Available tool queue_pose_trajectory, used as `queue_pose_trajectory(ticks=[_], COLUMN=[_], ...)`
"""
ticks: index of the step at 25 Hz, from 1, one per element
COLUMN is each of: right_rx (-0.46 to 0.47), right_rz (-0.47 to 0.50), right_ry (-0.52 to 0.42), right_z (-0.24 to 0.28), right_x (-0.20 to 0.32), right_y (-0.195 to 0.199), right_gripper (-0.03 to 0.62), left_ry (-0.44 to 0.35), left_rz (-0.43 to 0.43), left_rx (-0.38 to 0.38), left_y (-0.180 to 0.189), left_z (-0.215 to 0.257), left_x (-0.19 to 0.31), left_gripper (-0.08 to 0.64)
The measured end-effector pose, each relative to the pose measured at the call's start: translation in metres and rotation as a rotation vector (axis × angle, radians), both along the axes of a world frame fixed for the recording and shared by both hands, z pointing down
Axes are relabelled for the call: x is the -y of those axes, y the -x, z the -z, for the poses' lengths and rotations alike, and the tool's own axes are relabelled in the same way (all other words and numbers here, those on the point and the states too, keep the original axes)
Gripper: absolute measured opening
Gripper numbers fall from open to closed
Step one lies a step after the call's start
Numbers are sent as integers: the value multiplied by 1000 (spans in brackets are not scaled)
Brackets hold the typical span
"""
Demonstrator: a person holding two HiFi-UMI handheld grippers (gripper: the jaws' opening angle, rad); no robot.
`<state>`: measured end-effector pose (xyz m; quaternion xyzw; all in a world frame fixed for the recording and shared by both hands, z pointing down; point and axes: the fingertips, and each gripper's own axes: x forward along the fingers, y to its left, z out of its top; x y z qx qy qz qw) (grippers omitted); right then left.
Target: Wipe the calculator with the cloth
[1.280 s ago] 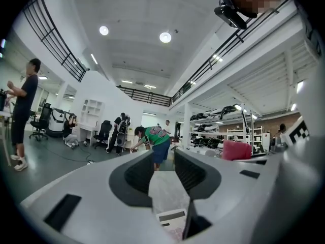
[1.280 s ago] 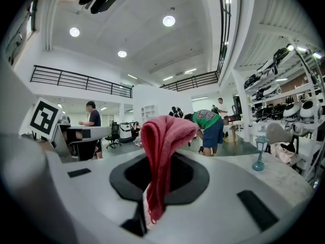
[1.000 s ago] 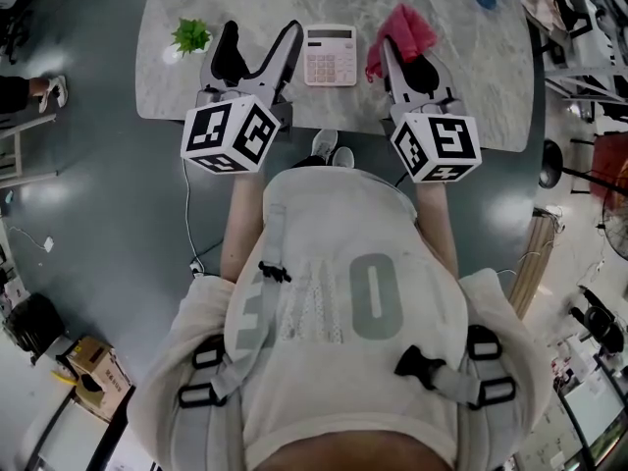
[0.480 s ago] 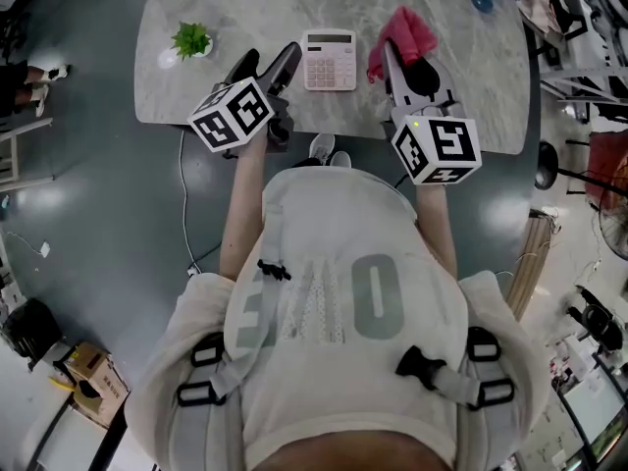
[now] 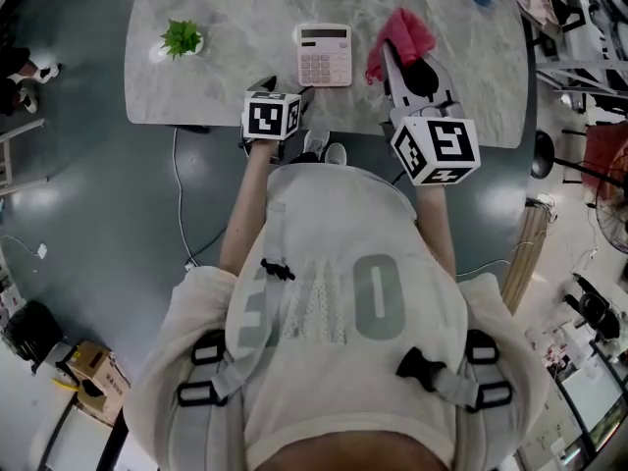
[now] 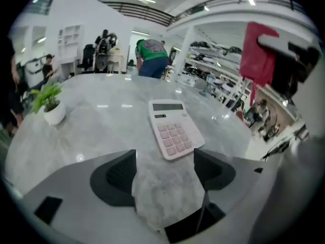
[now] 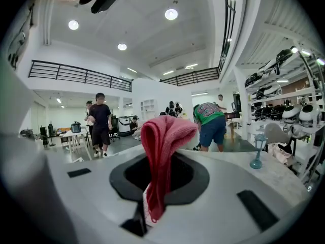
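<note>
While clenched on cloth (image 7: 163, 136), right gripper (image 5: 404, 62) poised; left gripper (image 6: 163, 169) released, empty, jaws just narrowing. Pre-wipe; next: bring cloth left onto calculator (image 6: 172, 128).

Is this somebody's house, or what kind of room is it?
Probably not a house. It looks like a big workshop or lab hall: there are racks of equipment along one wall, a railed upstairs walkway under a high ceiling, and people standing among work desks.
</note>
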<state>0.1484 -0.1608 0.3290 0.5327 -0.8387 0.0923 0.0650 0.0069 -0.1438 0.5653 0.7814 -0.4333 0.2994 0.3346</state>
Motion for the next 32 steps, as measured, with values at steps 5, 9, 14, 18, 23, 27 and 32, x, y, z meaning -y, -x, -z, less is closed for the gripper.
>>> queue_pose_trajectory(ticks=[5, 9, 14, 18, 23, 27, 32], right_rx=[-12, -11, -12, -11, -9, -10, -10], right_rz=[-16, -35, -58, -68, -73, -69, -69], right_ry=[27, 50, 69, 87, 103, 115, 130], right_z=[-10, -18, -23, -28, -33, -37, -44], right_x=[0, -1, 0, 1, 5, 5, 7], right_y=[-6, -13, -20, -22, -23, -22, -21], right_gripper=[54, 55, 55, 55, 55, 55, 55], left_ry=[-92, -126, -129, -126, -141, -151, -167], left_rz=[-196, -356, -471, -534, -573, -572, -582], left_rx=[153, 220, 256, 263, 304, 308, 330], left_y=[-16, -26, -32, -40, -40, -42, -42], left_z=[-11, -15, -20, -24, -30, -29, -31], left_x=[8, 10, 12, 12, 14, 15, 16], left_gripper=[352, 332, 330, 330, 305, 305, 307])
